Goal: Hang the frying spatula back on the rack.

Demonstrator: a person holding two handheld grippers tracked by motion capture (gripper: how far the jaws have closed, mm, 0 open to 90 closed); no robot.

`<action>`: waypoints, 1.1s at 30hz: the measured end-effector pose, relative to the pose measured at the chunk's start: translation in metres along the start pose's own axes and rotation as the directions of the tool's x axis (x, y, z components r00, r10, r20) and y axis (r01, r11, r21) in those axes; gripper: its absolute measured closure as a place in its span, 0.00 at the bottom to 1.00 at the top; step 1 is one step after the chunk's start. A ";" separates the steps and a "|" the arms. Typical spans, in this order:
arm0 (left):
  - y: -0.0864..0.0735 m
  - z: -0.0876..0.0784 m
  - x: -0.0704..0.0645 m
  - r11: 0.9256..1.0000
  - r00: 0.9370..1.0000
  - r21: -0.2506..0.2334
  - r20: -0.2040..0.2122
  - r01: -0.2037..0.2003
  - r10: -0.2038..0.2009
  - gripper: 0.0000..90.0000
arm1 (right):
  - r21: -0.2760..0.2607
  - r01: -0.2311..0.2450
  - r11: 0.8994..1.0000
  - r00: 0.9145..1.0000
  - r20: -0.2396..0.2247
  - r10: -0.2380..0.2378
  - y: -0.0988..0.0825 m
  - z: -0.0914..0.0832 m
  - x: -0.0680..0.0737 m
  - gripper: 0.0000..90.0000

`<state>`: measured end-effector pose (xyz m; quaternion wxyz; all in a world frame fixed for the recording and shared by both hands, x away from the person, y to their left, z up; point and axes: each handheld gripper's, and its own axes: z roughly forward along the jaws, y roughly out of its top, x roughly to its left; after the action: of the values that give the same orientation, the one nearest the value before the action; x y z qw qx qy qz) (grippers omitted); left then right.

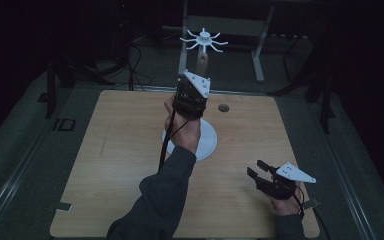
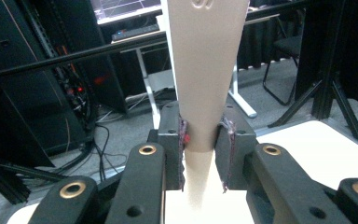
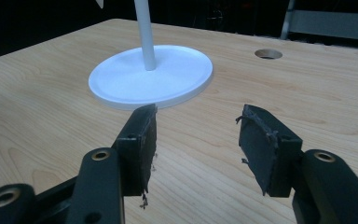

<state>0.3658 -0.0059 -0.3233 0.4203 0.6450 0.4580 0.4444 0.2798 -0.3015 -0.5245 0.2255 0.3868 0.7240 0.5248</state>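
A white stand rises from a round base (image 1: 207,142) at the table's middle, with a spoked top (image 1: 204,39) above the far edge. My left gripper (image 1: 196,80) is raised over the base, just below that top. It is shut on a beige tapered piece (image 1: 202,62), which widens away from the pads (image 2: 182,140) in the left gripper view (image 2: 204,70). My right gripper (image 1: 260,170) rests low near the table's front right and is open with nothing between its pads (image 3: 142,140). Ahead of it stand the base (image 3: 168,74) and thin pole (image 3: 145,37).
A wooden table (image 1: 120,165) carries the stand; a small round hole (image 1: 223,107) lies right of it near the far edge. Beyond the table are a metal frame's legs (image 1: 257,55), cables (image 1: 135,70) on the floor and dark stands on both sides.
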 end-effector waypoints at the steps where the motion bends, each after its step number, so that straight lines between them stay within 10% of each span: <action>1: 0.000 0.000 0.000 1.000 1.000 0.001 -0.001 0.001 -0.001 0.82 | 0.000 0.000 1.000 1.000 -0.001 0.000 0.000 0.000 0.000 0.51; 33: 0.005 0.009 -0.004 0.996 0.994 0.035 -0.071 -0.080 0.082 0.80 | -0.006 -0.001 1.000 1.000 -0.002 0.001 0.000 0.000 -0.001 0.51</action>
<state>0.3751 -0.0125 -0.3213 0.3747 0.6534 0.4534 0.4765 0.2801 -0.3026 -0.5246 0.2256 0.3858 0.7226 0.5273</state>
